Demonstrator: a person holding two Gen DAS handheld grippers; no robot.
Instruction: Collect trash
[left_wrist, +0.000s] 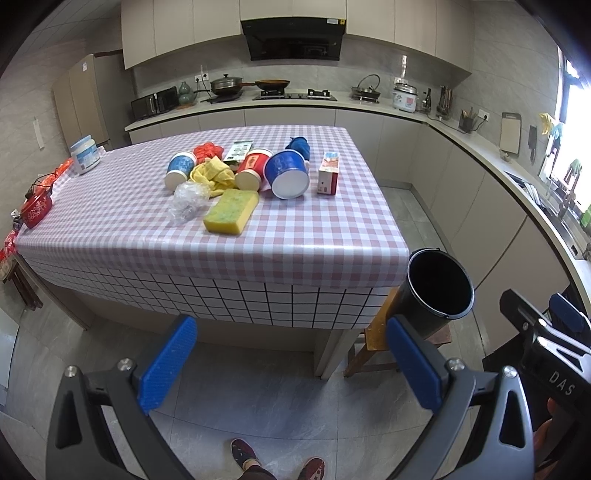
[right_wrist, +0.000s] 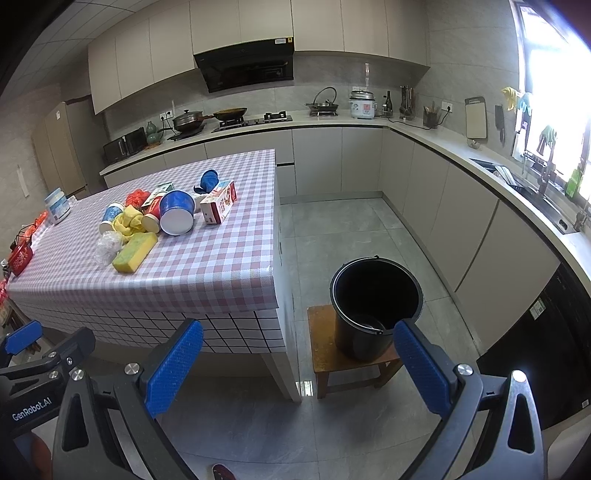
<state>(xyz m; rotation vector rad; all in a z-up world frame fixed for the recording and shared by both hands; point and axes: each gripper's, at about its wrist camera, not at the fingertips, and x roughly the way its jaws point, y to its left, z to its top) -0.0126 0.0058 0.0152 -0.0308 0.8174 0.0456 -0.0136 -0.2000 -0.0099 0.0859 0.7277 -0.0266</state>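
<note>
A checked table (left_wrist: 295, 236) (right_wrist: 221, 266) carries a heap of trash: a big blue tub (left_wrist: 288, 173) (right_wrist: 177, 217) on its side, a red cup (left_wrist: 253, 170), a blue-and-white cup (left_wrist: 180, 168) (right_wrist: 110, 218), a yellow cloth (left_wrist: 214, 177), a yellow-green sponge (left_wrist: 231, 211) (right_wrist: 135, 252), crumpled clear plastic (left_wrist: 186, 201) (right_wrist: 107, 245) and a small carton (left_wrist: 328, 172) (right_wrist: 218, 203). A black bucket (left_wrist: 439, 288) (right_wrist: 375, 306) stands on a wooden stool (right_wrist: 325, 354) right of the table. My left gripper (left_wrist: 291, 365) and right gripper (right_wrist: 299, 365) hang open over the floor, short of the table, holding nothing.
A white jar (left_wrist: 85, 154) and a red pot (left_wrist: 35, 208) sit at the table's left edge. Kitchen counters (right_wrist: 480, 162) with stove, rice cooker and sink wrap the back and right. Grey floor tiles (right_wrist: 351, 229) lie between table and cabinets. A person's shoes (left_wrist: 277, 461) show below.
</note>
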